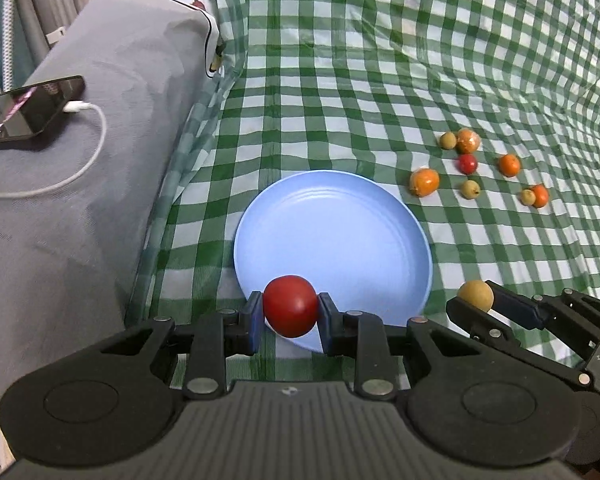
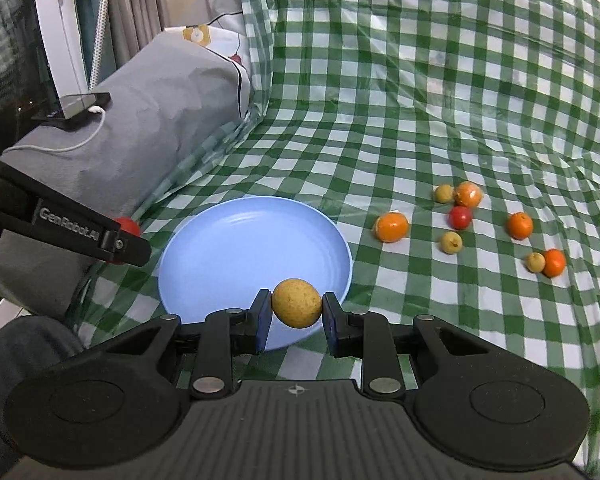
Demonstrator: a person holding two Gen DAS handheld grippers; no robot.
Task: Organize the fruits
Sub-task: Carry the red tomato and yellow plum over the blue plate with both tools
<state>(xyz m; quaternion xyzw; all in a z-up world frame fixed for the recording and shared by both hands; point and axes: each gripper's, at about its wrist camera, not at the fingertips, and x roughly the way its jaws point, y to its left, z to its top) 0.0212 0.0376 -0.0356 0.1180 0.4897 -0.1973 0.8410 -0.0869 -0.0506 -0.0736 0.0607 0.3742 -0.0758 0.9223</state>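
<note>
Fruit is the matter here, and none of it lies on the blue plate (image 1: 380,216) yet: its whole bare floor shows in both views, at the centre of the left wrist frame and left of centre in the right wrist frame.

Two pieces are on their way. The left gripper (image 1: 291,312) is closed on a red fruit (image 1: 291,306), its blue pads pressed to either side, and holds it over the near rim of the plate at the lower middle of the frame. The right gripper (image 2: 297,309) is likewise clamped on a yellow-brown fruit (image 2: 297,302), also above the near rim of the plate; in the left wrist view it shows at the lower right, just beside the plate's edge.

Eight pieces remain loose on the green checked cloth (image 1: 340,60), right of the plate and well apart from it: four orange fruits, the nearest (image 1: 424,182) close to the plate's upper right rim, one small red fruit (image 1: 468,163) in the middle of the cluster, and three small yellow-green ones, one of which (image 1: 470,189) lies just below the red.

By my reading the job is at its start: the two held pieces want releasing onto the plate, then the scattered cluster follows. Whether the sorting is by kind I cannot tell, since only one plate is in view.
</note>
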